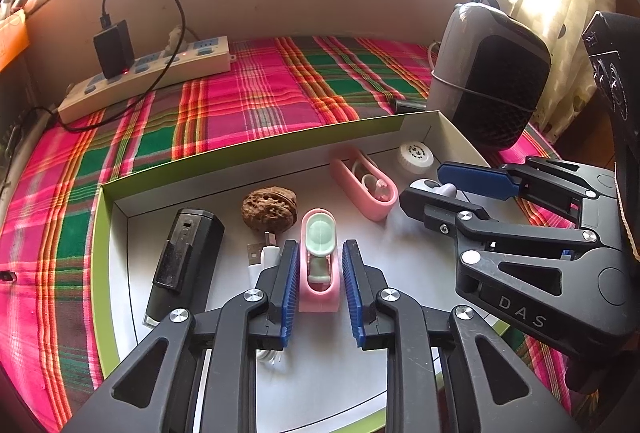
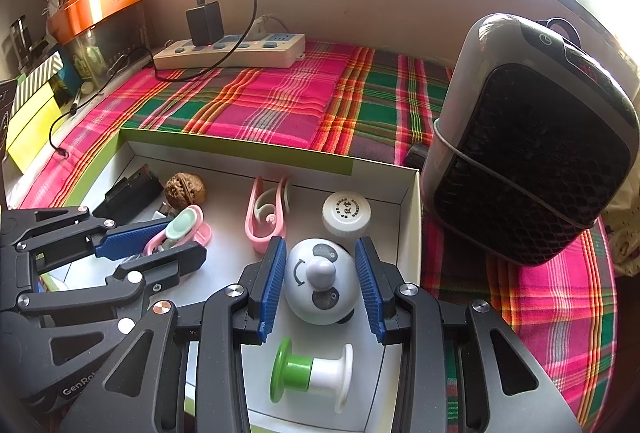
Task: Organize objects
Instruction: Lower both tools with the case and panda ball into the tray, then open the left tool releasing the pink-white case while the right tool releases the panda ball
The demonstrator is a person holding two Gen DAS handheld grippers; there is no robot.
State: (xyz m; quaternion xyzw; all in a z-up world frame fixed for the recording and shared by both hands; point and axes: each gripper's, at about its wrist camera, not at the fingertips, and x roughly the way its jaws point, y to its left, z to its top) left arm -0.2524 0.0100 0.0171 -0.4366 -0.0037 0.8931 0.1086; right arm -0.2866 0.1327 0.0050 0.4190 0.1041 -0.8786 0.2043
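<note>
Left gripper [image 1: 319, 283] stands narrowly apart around the pink clip [image 1: 318, 265], pads clear, inside the white tray [image 1: 256, 169]. Right gripper [image 2: 320, 283] straddles the panda toy [image 2: 320, 281]; whether it pinches, I can't tell. Beyond them, the walnut [image 1: 270, 208]. Risk: either lift drags its neighbour along.

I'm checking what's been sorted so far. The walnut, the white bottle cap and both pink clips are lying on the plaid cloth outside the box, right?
Not quite. The walnut, the white bottle cap and both pink clips lie inside the box, not outside it on the plaid cloth. The right wrist view shows this, with the box's walls around them all.
</note>
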